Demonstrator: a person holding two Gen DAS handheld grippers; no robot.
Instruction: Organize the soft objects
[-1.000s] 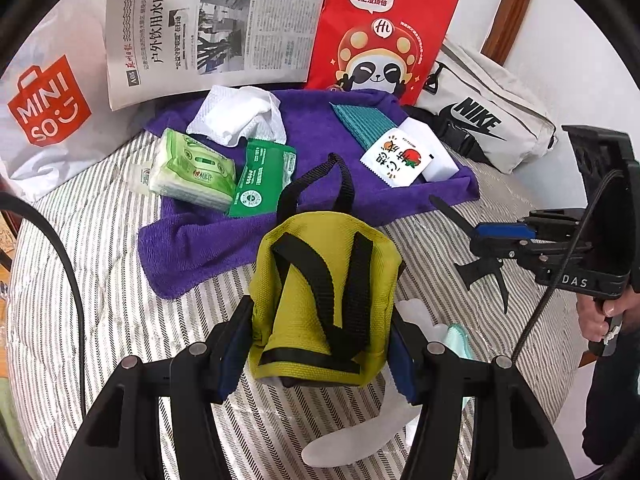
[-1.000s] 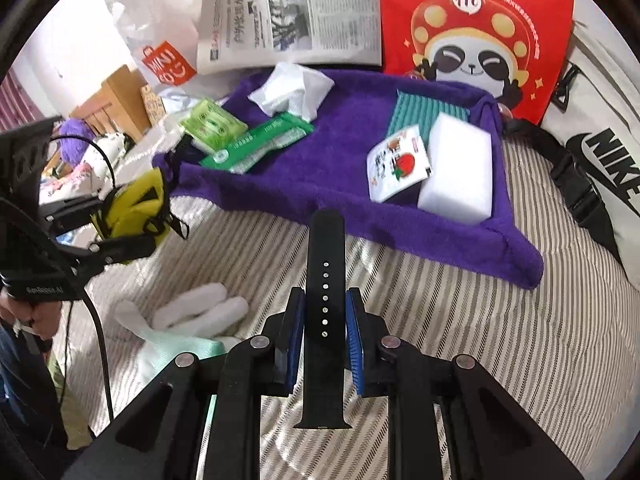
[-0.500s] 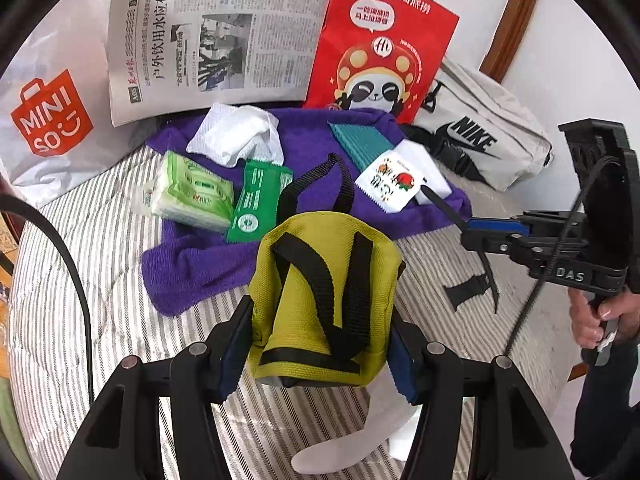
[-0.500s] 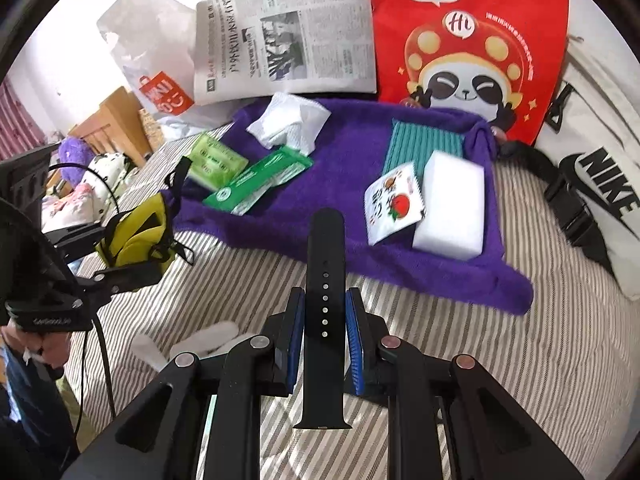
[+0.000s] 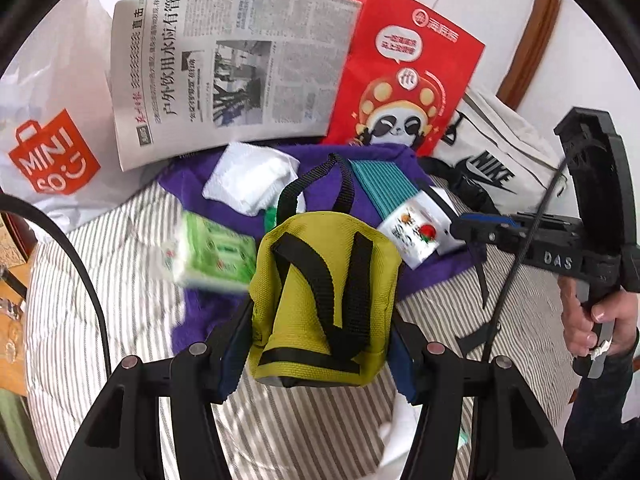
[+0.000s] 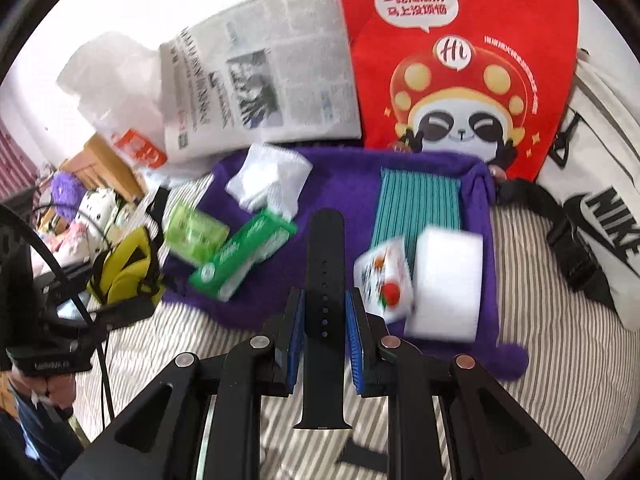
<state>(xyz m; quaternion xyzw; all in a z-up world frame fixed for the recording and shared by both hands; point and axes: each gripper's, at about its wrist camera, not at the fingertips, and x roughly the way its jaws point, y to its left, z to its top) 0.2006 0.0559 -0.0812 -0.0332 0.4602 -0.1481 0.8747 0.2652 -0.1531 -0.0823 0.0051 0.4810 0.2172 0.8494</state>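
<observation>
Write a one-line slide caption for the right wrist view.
Right claw shut on a black watch strap, pointing at the purple towel that holds tissue packs and a white sponge.

- Left wrist view: low over the striped bed [image 5: 120, 264], close in, facing the purple towel [image 5: 372, 196] from its near-left corner; newspaper [image 5: 224, 72] and red panda bag [image 5: 404, 76] stand beyond the towel.
- Right wrist view: close above the towel's [image 6: 344, 184] near edge, looking across it toward the same red panda bag [image 6: 460, 60].
- Shared: towel, newspaper [image 6: 260, 76], Nike bag [image 5: 496, 152] [image 6: 600, 200].
- Each view shows the other gripper beside the towel: right gripper [image 5: 466, 232], left gripper [image 6: 132, 280].
</observation>
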